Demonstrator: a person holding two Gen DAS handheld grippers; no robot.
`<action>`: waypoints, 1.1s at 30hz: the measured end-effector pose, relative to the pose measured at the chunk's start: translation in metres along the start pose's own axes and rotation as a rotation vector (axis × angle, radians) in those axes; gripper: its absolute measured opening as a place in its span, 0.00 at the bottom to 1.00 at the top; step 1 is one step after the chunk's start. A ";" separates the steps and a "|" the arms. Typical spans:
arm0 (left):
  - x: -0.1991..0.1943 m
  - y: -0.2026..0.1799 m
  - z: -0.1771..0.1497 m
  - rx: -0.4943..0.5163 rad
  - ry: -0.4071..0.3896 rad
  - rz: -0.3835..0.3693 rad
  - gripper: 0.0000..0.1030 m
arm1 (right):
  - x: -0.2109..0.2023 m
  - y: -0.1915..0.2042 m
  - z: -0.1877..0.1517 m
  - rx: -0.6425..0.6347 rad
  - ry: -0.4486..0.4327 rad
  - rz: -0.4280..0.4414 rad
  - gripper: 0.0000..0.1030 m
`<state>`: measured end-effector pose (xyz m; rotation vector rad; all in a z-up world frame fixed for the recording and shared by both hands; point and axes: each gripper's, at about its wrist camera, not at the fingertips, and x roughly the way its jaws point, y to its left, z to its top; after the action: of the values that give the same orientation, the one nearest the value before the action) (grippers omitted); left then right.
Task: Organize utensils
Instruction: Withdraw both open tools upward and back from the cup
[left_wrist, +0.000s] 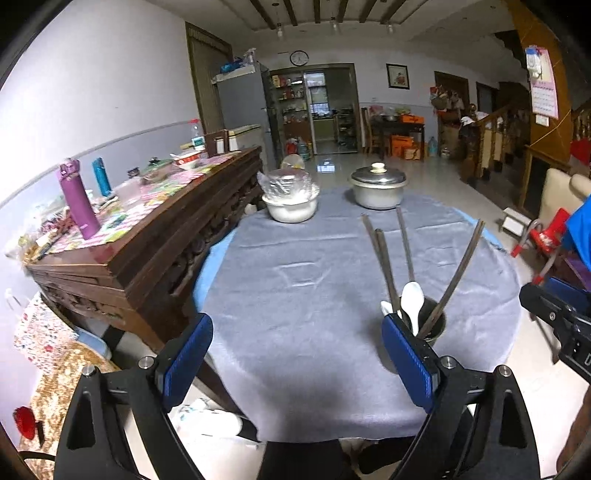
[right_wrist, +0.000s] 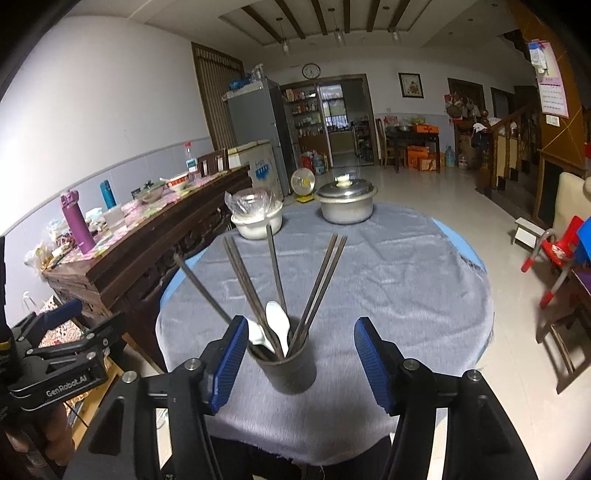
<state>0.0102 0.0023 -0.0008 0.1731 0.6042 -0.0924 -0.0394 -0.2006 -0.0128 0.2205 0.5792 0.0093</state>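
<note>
Dark cylindrical metal utensil cup (right_wrist: 290, 363) stands near the front edge of the grey-clothed round table (right_wrist: 406, 288), holding long dark chopsticks (right_wrist: 275, 266) and white plastic spoons (right_wrist: 277, 322). Right gripper (right_wrist: 297, 363) spread wide around it, left gripper (left_wrist: 297, 363) also agape, empty. Risk: top-heavy cup tips if a finger clips the splayed chopsticks.

a: item one, the support?
b: round table (right_wrist: 461, 254), blue edge showing, draped in a grey cloth (right_wrist: 388, 288) with a frayed hem.

a: standing directly on the cloth?
b: near side, a dark metal cup (right_wrist: 291, 369) holding chopsticks (right_wrist: 321, 284) and white spoons (right_wrist: 279, 321). far side, left, a white basin (right_wrist: 256, 221) with a plastic-wrapped bowl inside; far side, right, a lidded metal pot (right_wrist: 346, 205). basin and pot stand apart from each other, both well apart from the cup.
</note>
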 end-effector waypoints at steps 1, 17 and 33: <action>-0.001 0.000 -0.001 0.007 -0.001 0.007 0.90 | 0.000 0.001 -0.002 0.000 0.008 -0.002 0.62; -0.008 0.004 -0.012 0.009 0.012 0.014 0.90 | 0.002 0.016 -0.019 -0.001 0.068 -0.029 0.62; 0.004 0.016 -0.015 -0.039 0.047 0.031 0.90 | 0.006 0.014 -0.021 0.023 0.079 -0.051 0.62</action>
<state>0.0073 0.0210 -0.0125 0.1468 0.6497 -0.0463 -0.0446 -0.1824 -0.0303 0.2282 0.6639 -0.0385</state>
